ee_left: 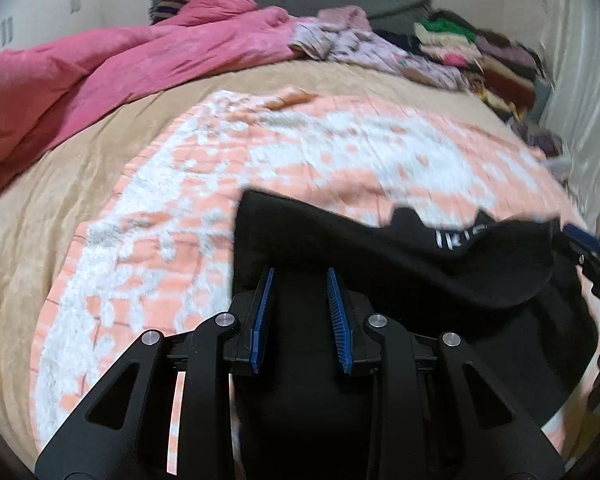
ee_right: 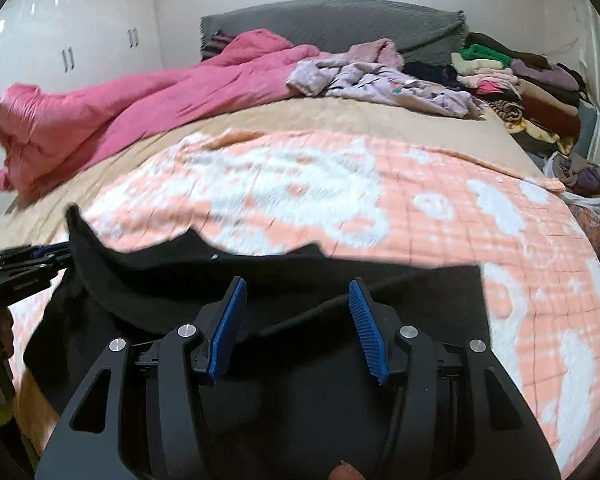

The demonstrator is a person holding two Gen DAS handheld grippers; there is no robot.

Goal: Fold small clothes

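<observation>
A black garment (ee_left: 400, 264) with white lettering lies on the orange-and-white blanket (ee_left: 260, 168) on the bed. It also shows in the right wrist view (ee_right: 260, 280). My left gripper (ee_left: 300, 276) is open, its blue pads over the garment's left part. My right gripper (ee_right: 298, 286) is open over the garment's right part, with a thin black cord (ee_right: 332, 304) running between the pads. The right gripper shows at the far right of the left wrist view (ee_left: 592, 252). The left gripper shows at the far left of the right wrist view (ee_right: 28, 260).
A pink duvet (ee_right: 140, 100) lies bunched at the back left. Loose pale lilac clothes (ee_right: 380, 76) and a stack of folded clothes (ee_right: 512, 80) sit at the back right by the grey headboard (ee_right: 332, 20). A white bag of clothes (ee_right: 584, 184) sits at the bed's right edge.
</observation>
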